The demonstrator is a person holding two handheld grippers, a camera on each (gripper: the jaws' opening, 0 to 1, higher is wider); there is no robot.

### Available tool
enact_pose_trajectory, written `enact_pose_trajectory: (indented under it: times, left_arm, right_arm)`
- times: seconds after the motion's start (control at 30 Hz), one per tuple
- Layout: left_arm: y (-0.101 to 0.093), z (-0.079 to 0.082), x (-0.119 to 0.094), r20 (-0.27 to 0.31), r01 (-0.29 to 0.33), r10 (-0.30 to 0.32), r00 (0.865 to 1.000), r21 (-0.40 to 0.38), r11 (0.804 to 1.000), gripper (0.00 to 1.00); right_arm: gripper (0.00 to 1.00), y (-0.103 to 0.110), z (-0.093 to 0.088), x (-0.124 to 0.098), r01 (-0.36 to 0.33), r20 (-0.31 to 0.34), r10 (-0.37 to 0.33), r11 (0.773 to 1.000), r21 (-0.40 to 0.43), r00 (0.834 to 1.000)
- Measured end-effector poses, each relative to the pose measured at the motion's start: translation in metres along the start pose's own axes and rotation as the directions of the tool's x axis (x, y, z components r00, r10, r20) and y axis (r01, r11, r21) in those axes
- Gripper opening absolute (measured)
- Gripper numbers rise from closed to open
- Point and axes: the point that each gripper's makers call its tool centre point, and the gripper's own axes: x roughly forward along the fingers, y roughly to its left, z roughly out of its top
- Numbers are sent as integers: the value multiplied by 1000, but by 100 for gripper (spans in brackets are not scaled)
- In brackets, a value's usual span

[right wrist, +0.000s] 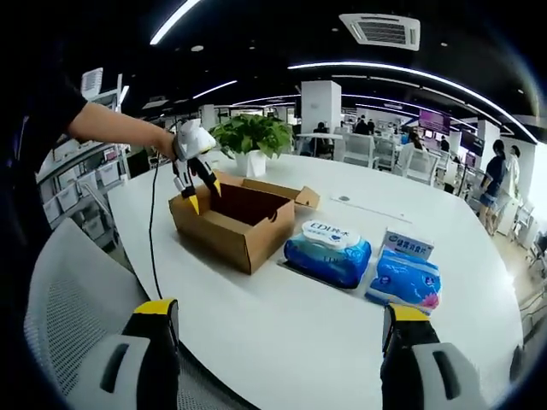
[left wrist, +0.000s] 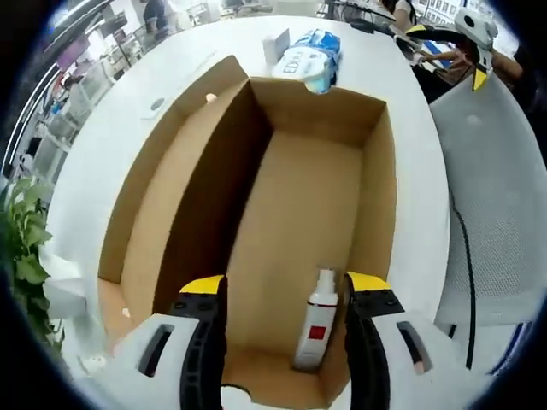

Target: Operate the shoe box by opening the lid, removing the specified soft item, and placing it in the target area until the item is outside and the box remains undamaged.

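Observation:
I look down into the open cardboard shoe box (left wrist: 291,196), its lid flap (left wrist: 158,179) folded out to the left. A white bottle with a red label (left wrist: 314,329) lies on the box floor, close to the near wall. My left gripper (left wrist: 285,289) hangs open above that end, with the bottle between and below its yellow tips. In the right gripper view the box (right wrist: 239,218) sits on the white table (right wrist: 342,342), and a hand holds the left gripper (right wrist: 197,175) over its near corner. My right gripper (right wrist: 282,312) is open and empty, well back from the box.
Two blue soft wipe packs (right wrist: 329,252) (right wrist: 406,278) lie on the table beside the box; one pack (left wrist: 312,60) shows past the box's far wall. A potted plant (right wrist: 252,137) stands behind the box. A white mesh chair (right wrist: 68,299) is at the table edge.

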Motion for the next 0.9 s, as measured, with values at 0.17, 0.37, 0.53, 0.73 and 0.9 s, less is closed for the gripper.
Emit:
enact_pose_trajectory:
  times: [0.17,0.37,0.53,0.73,0.9]
  left_arm:
    - [-5,-8,11,-96,42,-34,995,78,996,47]
    - [-12,-9,19,-131,58,-45,990,97,994,45]
    - [-14,-17,24,-167,64,-44,985,119,991,43]
    - [-19,-23,30,-190,89,-66,980,119,989,44]
    - [-12,-24,33,-192,62,-33,981,143,988,41]
  right_arm:
    - [99,0,1,-1,6,7,-6,1000,2,1000]
    - [99,0,0,-3,11,6,-11,1000,3,1000]
    - [99,-1,-1,-3,15,1,-15,1000,0,1000]
    - [99,-1,-1,-3,22,3,-22,1000,4,1000]
    - [99,-1,-1,-2,24,6,-24,1000,9,1000]
